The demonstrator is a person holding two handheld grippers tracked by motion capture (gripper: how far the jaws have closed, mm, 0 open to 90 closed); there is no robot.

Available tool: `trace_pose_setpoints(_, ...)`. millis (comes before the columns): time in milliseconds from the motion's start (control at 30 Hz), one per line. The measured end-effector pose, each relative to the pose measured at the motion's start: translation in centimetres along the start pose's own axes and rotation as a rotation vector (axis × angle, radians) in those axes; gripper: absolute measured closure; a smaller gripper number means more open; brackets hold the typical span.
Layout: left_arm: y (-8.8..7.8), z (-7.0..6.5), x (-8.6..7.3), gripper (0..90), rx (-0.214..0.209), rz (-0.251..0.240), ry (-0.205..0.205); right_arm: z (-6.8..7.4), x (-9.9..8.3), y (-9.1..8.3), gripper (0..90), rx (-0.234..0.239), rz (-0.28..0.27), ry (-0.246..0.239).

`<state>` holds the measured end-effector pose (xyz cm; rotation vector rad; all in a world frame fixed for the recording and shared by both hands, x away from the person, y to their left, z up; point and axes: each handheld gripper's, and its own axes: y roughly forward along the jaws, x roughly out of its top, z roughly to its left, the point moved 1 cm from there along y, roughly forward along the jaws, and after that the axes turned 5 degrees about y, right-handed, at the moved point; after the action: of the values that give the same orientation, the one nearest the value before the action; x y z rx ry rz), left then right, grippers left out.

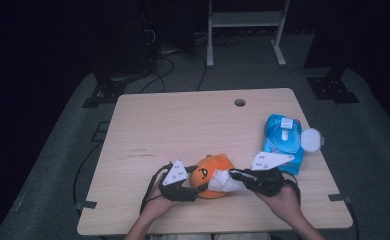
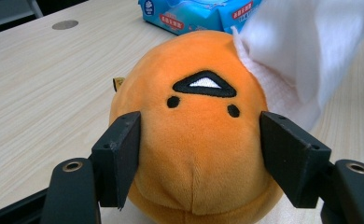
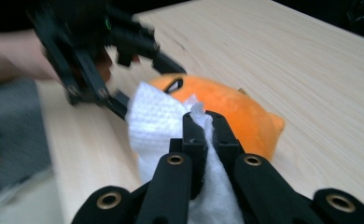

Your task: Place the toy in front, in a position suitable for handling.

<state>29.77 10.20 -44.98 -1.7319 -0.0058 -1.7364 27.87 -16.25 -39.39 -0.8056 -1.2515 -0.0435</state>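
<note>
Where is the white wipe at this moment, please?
The white wipe is pinched in the right tongs, near the table's front edge in the high view, lying against the orange plush toy that the left tongs flank.

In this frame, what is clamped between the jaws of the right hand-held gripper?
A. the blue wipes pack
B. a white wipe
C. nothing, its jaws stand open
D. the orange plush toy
B: in the right gripper view, the right hand-held gripper has its jaws pinched shut on a white wipe, held against the orange plush toy.
</note>
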Motion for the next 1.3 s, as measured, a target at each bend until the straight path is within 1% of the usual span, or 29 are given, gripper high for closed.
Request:
trace_pose_setpoints(33,0.0,0.0,0.0,31.5,-0.002,-0.002,-0.003,0.3,-0.3,0.6,86.6,-0.008,-0.003,-0.011)
trace_pose_setpoints(100,0.1,0.0,0.0,31.4,-0.005,-0.001,-0.004,1.1,-1.2,1.9,85.3,-0.032,-0.011,-0.074)
trace_pose_setpoints(133,0.1,0.0,0.0,31.4,-0.007,0.001,0.000,1.1,-1.2,1.9,85.3,-0.032,-0.011,-0.074)
trace_pose_setpoints(167,0.2,-0.1,0.0,31.4,-0.009,0.001,0.002,1.2,-1.5,2.1,83.7,-0.048,-0.014,-0.090)
trace_pose_setpoints(200,0.2,-0.2,0.1,31.4,-0.014,0.008,0.008,1.3,-2.1,2.4,77.5,-0.064,-0.019,-0.113)
trace_pose_setpoints(300,0.3,-0.3,0.1,31.3,-0.018,0.017,0.018,1.2,-2.6,2.6,73.3,-0.054,-0.028,-0.119)
trace_pose_setpoints(333,0.3,-0.3,0.1,31.3,-0.020,0.018,0.020,1.2,-2.9,2.7,69.5,-0.038,-0.039,-0.118)
trace_pose_setpoints(367,0.3,-0.3,0.1,31.3,-0.024,0.021,0.021,1.3,-3.3,2.8,62.7,-0.025,-0.050,-0.139)
trace_pose_setpoints(400,0.3,-0.2,0.1,31.3,-0.027,0.021,0.013,1.5,-3.4,2.9,59.0,-0.021,-0.054,-0.153)
trace_pose_setpoints(433,0.3,-0.2,0.1,31.3,-0.027,0.021,0.013,1.5,-3.4,2.9,59.0,-0.021,-0.054,-0.153)
trace_pose_setpoints(467,0.3,-0.2,0.1,31.4,-0.028,0.021,0.014,1.8,-3.6,3.3,53.5,-0.026,-0.050,-0.165)
trace_pose_setpoints(500,0.4,-0.2,0.1,31.4,-0.031,0.023,0.013,1.8,-3.6,3.3,53.5,-0.026,-0.050,-0.165)
trace_pose_setpoints(533,0.5,-0.1,0.1,31.5,-0.037,0.028,0.012,2.1,-3.8,3.7,51.8,-0.052,-0.051,-0.193)
trace_pose_setpoints(567,0.5,-0.1,0.1,31.5,-0.037,0.028,0.012,2.1,-3.8,3.7,51.8,-0.052,-0.051,-0.193)
trace_pose_setpoints(600,0.5,-0.1,0.0,31.6,-0.042,0.030,0.010,2.4,-3.9,4.1,51.7,-0.077,-0.051,-0.225)
trace_pose_setpoints(633,0.5,0.0,0.0,31.6,-0.047,0.034,0.011,2.4,-3.9,4.1,51.7,-0.077,-0.051,-0.225)
trace_pose_setpoints(667,0.5,0.2,0.0,31.2,-0.052,0.039,0.010,2.6,-4.0,4.4,52.8,-0.096,-0.056,-0.245)
trace_pose_setpoints(700,0.0,0.6,0.4,29.5,-0.075,0.080,0.023,2.6,-4.0,4.5,53.7,-0.093,-0.056,-0.244)
trace_pose_setpoints(733,0.0,0.6,0.4,26.1,-0.075,0.080,0.023,2.6,-4.0,4.6,55.0,-0.092,-0.060,-0.243)
trace_pose_setpoints(767,-0.4,0.8,0.8,26.1,-0.078,0.099,0.024,2.6,-4.0,4.6,55.0,-0.092,-0.060,-0.243)
trace_pose_setpoints(800,-1.0,1.0,1.0,23.5,-0.071,0.106,0.018,2.6,-4.0,4.7,58.3,-0.100,-0.059,-0.233)
trace_pose_setpoints(833,-1.0,1.0,1.0,23.5,-0.071,0.106,0.018,2.6,-4.0,4.7,58.3,-0.100,-0.059,-0.233)
trace_pose_setpoints(867,-1.1,1.1,0.5,23.6,-0.081,0.112,-0.005,2.5,-4.0,4.6,62.1,-0.100,-0.056,-0.219)
trace_pose_setpoints(933,-0.9,1.0,0.0,24.4,-0.089,0.121,-0.010,2.4,-3.9,4.6,64.3,-0.096,-0.054,-0.205)
trace_pose_setpoints(1000,-0.7,1.2,-0.4,30.9,-0.090,0.115,-0.021,2.0,-3.9,4.5,68.7,-0.085,-0.052,-0.174)
trace_pose_setpoints(1033,-0.7,1.2,-0.4,32.4,-0.090,0.115,-0.021,2.0,-3.9,4.5,68.7,-0.085,-0.052,-0.174)
trace_pose_setpoints(1067,-0.6,1.1,-0.2,33.6,-0.072,0.117,-0.006,1.9,-3.8,4.5,73.2,-0.084,-0.046,-0.164)
trace_pose_setpoints(1200,-0.5,1.1,-0.3,35.1,-0.067,0.111,-0.007,1.6,-3.5,3.9,79.7,-0.088,-0.041,-0.149)
trace_pose_setpoints(1300,-0.5,1.2,-0.5,35.3,-0.069,0.099,-0.013,1.3,-3.5,3.5,80.7,-0.087,-0.045,-0.134)
